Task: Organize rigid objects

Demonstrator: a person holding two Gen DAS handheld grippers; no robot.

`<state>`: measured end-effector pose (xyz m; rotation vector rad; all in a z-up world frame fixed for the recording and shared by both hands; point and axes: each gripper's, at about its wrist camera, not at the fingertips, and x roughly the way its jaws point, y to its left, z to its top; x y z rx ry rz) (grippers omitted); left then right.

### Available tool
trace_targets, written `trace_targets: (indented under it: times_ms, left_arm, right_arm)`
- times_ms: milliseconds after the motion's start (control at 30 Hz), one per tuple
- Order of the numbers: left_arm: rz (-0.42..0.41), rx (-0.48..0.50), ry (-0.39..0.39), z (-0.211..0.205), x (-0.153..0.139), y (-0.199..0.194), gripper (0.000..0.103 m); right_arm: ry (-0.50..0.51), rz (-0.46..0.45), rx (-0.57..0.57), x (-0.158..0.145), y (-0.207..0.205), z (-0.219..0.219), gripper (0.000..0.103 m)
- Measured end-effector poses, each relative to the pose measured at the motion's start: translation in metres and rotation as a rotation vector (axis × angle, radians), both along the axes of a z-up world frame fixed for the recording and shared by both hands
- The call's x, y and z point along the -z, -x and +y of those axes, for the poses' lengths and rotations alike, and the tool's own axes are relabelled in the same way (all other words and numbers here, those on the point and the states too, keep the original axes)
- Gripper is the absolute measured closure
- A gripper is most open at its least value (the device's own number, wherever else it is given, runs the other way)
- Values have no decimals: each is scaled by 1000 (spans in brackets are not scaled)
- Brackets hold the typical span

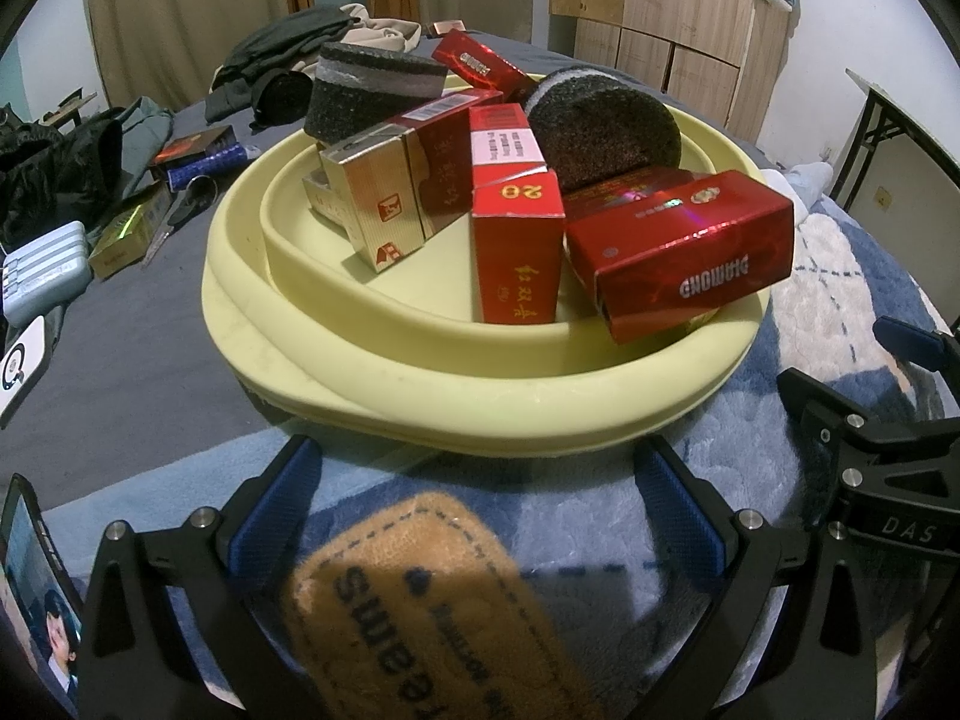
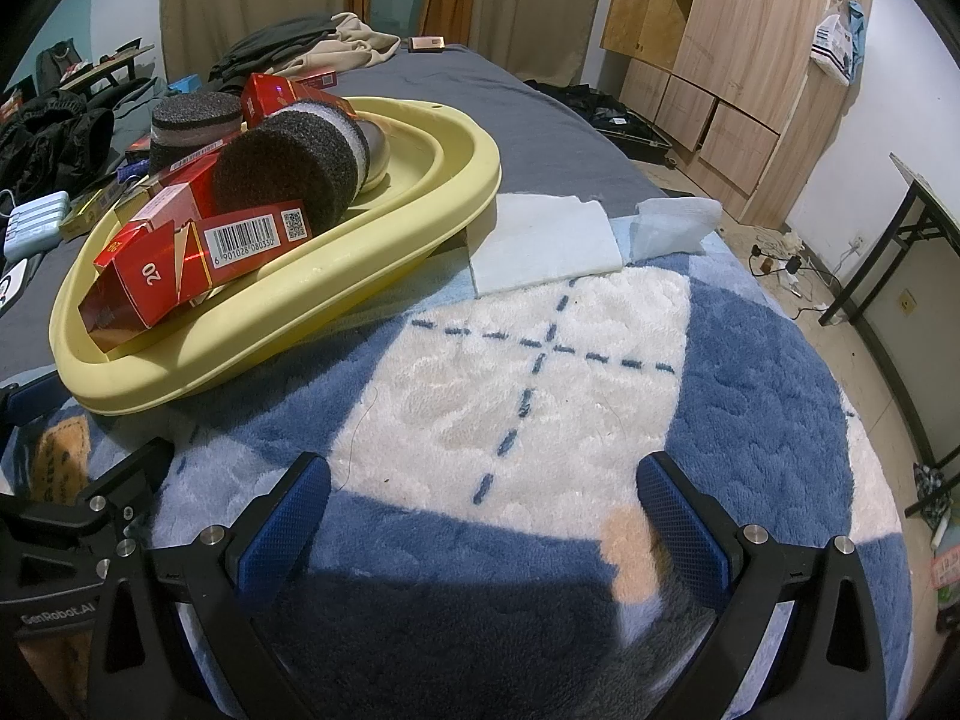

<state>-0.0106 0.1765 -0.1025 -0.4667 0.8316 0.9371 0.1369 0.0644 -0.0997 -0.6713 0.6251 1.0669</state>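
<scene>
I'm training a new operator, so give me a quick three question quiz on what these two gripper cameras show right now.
1. True or false: both the left gripper and the right gripper are open and hold nothing.
2. What do the red boxes lie in?
A. grey case
B. yellow basin
C. wardrobe
3. Fill in: the folded white cloth lies on the ______ beside the basin.

Key: 1 true; 2 B; 3 blanket.
</scene>
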Motion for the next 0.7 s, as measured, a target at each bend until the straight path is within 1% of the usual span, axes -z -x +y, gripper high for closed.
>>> trace_targets:
  times_ms: [700]
  left_arm:
    - [3,7,5,-1,-1,-3,0]
  right_arm:
    - [0,0,0,0,0,0,0]
